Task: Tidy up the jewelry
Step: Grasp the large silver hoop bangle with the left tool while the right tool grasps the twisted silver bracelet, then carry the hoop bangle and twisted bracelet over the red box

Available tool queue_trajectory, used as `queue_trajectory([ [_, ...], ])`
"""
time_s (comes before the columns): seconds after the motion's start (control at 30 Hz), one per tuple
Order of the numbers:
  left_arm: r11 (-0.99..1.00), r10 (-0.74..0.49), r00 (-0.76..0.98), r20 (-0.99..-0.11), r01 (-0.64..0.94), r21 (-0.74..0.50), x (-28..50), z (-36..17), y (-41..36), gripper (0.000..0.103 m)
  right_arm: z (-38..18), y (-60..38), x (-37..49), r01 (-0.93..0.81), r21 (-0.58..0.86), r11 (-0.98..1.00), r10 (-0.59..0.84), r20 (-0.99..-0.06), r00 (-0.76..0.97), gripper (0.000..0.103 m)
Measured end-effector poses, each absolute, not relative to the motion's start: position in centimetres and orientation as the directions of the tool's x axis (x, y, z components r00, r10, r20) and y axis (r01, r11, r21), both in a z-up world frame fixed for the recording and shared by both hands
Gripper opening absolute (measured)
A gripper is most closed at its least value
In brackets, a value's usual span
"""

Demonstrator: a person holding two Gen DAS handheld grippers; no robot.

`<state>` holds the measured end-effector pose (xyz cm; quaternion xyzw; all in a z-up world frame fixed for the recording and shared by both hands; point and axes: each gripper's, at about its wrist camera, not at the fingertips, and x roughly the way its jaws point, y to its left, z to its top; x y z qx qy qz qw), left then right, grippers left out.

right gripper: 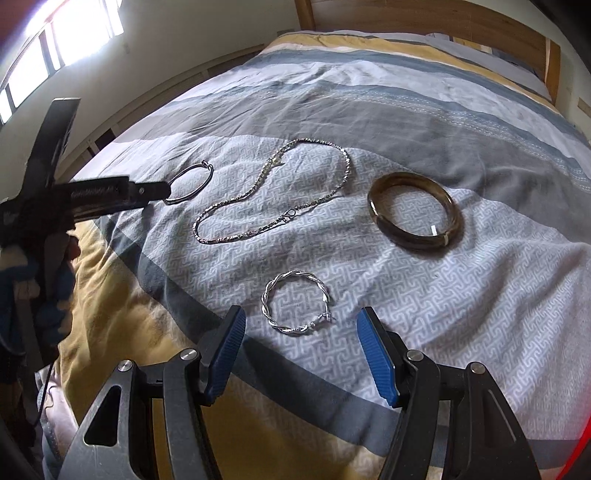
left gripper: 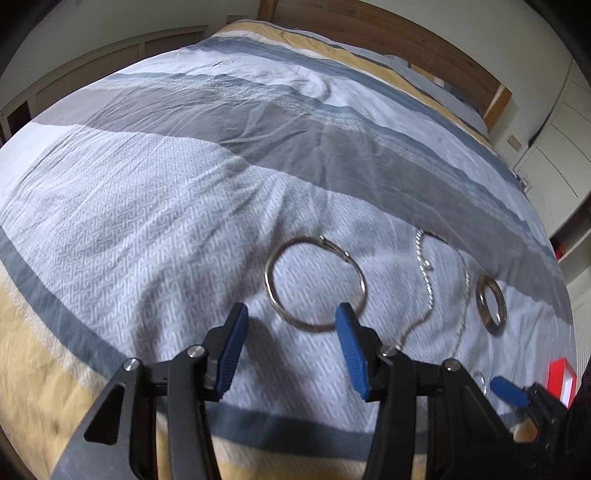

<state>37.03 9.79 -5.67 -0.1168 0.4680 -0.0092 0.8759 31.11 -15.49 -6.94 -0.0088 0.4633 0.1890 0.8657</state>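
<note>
Jewelry lies on the bedspread. A thin silver hoop bangle [left gripper: 316,282] lies just beyond my left gripper [left gripper: 291,314], which is open and empty; its right pad overlaps the hoop's near edge. The hoop also shows in the right wrist view [right gripper: 192,182]. A silver chain necklace [right gripper: 273,192] lies in a loop beside it, also in the left wrist view [left gripper: 428,280]. A dark brown bangle [right gripper: 415,212] lies to the right, and it shows in the left wrist view [left gripper: 490,304]. A twisted silver bracelet [right gripper: 293,302] lies just beyond my open, empty right gripper [right gripper: 301,319].
The bed [left gripper: 184,177] has a striped grey, white and yellow cover and a wooden headboard [right gripper: 424,18]. A red and white box [left gripper: 563,380] sits at the right edge of the left view. The left gripper's body [right gripper: 92,195] reaches in from the left.
</note>
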Motion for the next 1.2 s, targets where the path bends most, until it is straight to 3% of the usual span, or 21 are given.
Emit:
queue_trajectory([
  [0.13,0.975,-0.105,0.537,-0.837,-0.11,-0.193,38.9,-6.6,10.0,0.046,-7.2,-15.4,31.4,-0.337,0.153,0.929,0.315,-0.807,0.5,0.062],
  [0.27,0.986,-0.063,0.521,-0.851,-0.099,-0.133,39.8,-7.7,9.3,0.036,-7.9,-14.8,31.8,-0.342,0.125,0.931,0.295,-0.81,0.508,0.056],
  [0.33,0.99,-0.049,0.523,-0.851,-0.088,-0.112,40.0,-7.7,9.1,0.021,-8.1,-14.7,31.8,-0.345,0.118,0.931,0.292,-0.809,0.511,0.053],
  [0.4,0.994,-0.038,0.519,-0.854,-0.069,-0.086,40.1,-7.8,8.8,0.005,-8.4,-14.3,31.9,-0.35,0.108,0.93,0.288,-0.806,0.518,0.041],
  [0.43,0.995,-0.036,0.52,-0.853,-0.059,-0.078,40.1,-7.8,8.6,0.004,-8.4,-14.3,31.9,-0.348,0.108,0.931,0.287,-0.804,0.52,0.041],
  [0.77,0.994,-0.041,0.549,-0.835,-0.063,-0.09,37.2,-6.4,8.6,0.003,-6.8,-15.2,30.0,-0.328,0.136,0.935,0.307,-0.775,0.553,0.04],
  [1.2,0.997,-0.016,0.596,-0.803,-0.051,-0.059,28.5,-0.8,10.1,0.003,-0.8,-16.9,22.3,-0.297,0.143,0.944,0.303,-0.729,0.614,0.04],
])
